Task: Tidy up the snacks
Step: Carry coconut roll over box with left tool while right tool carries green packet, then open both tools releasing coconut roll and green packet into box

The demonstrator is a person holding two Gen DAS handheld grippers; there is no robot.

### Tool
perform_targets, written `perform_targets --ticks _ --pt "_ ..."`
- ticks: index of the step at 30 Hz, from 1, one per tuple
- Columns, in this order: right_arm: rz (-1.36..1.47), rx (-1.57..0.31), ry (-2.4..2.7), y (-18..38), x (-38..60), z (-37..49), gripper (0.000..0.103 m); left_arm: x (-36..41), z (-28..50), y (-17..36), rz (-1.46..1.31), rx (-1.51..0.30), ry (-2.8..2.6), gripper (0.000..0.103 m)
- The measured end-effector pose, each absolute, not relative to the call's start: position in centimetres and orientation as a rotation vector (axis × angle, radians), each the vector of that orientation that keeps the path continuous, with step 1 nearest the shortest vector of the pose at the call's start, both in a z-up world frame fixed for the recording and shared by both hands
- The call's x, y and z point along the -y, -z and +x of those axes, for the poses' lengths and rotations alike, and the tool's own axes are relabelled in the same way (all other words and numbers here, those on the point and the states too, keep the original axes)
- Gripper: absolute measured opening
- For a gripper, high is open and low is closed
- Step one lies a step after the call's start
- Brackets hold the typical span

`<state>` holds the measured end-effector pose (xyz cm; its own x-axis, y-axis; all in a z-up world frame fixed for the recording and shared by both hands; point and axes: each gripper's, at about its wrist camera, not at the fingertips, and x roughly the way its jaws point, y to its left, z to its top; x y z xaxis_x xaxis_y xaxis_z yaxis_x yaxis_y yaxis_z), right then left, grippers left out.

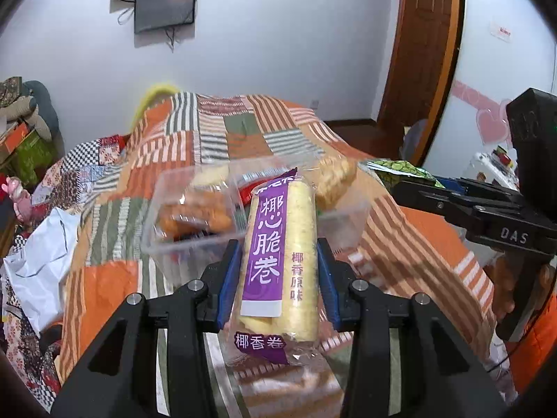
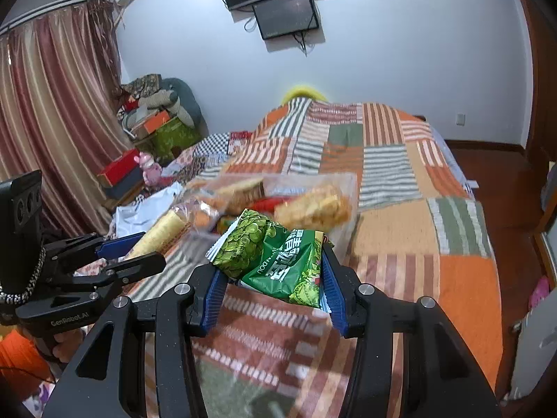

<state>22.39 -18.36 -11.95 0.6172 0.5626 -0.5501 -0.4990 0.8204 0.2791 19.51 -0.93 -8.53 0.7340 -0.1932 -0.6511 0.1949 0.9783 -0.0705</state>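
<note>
The left gripper (image 1: 278, 264) clamps a coconut roll (image 1: 278, 254). The right gripper (image 2: 275, 278) pinches a green bag (image 2: 275, 261), both above the tray (image 1: 181, 240).

White wall (image 2: 400, 52), striped curtain (image 2: 52, 111), patchwork bedspread (image 2: 383, 160), wooden door (image 1: 424, 45).

the roll snack (image 1: 278, 264) is pale yellow with a purple label and white lettering. the pea bag (image 2: 275, 261) is green. the quilt (image 2: 393, 174) is a patchwork of orange, grey-green and white stripes. the curtain (image 2: 52, 111) has pink and cream stripes. the gripper pads (image 1: 228, 278) are blue.
</note>
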Motion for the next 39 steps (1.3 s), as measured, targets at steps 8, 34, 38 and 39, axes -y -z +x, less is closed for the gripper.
perform_targets --ticks 8,34,38,39 --pt "0.099 -0.652 -0.605 11.7 16.7 24.7 0.046 0.7 23.6 8.3 -0.024 -0.704 0.196 0.042" --pt "0.059 -0.731 -0.615 13.4 13.5 29.6 0.047 0.3 32.3 11.8 -0.082 -0.753 0.156 0.042" --pt "0.075 -0.748 -0.626 13.4 13.5 29.9 0.05 0.3 32.1 11.8 -0.084 -0.747 0.154 0.042" --pt "0.077 -0.75 -0.627 13.4 13.5 30.1 0.051 0.3 32.1 11.7 -0.083 -0.746 0.155 0.042"
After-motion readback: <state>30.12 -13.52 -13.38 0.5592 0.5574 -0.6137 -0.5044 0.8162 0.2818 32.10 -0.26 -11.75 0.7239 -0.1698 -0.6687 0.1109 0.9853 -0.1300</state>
